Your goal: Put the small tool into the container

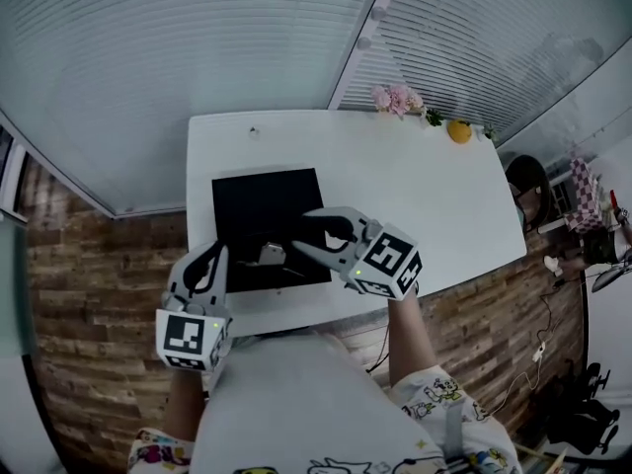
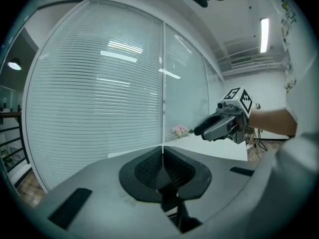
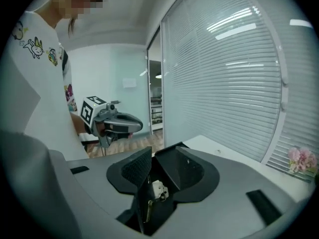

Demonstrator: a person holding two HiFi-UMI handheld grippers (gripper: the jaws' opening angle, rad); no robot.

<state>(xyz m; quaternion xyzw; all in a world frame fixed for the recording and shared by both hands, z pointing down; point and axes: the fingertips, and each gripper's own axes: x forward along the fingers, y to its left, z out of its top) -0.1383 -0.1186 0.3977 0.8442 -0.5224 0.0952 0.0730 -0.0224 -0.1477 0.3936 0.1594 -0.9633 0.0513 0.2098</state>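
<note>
At the desk's [image 1: 425, 196] near edge, on the black mat [image 1: 259, 205], the tool [image 1: 272, 255] lies before the right gripper [image 1: 301, 233], its fingers [image 3: 135, 171] spread, likely to take it; the left gripper [image 1: 212, 257] waits aside, fingers pressed together on nothing; no container seen.

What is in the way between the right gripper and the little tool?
Nothing that shows. The right gripper has its jaws apart just beside the small tool, which lies on the black mat, with only bare mat between them. The left gripper, jaws together, is off to the side.
</note>
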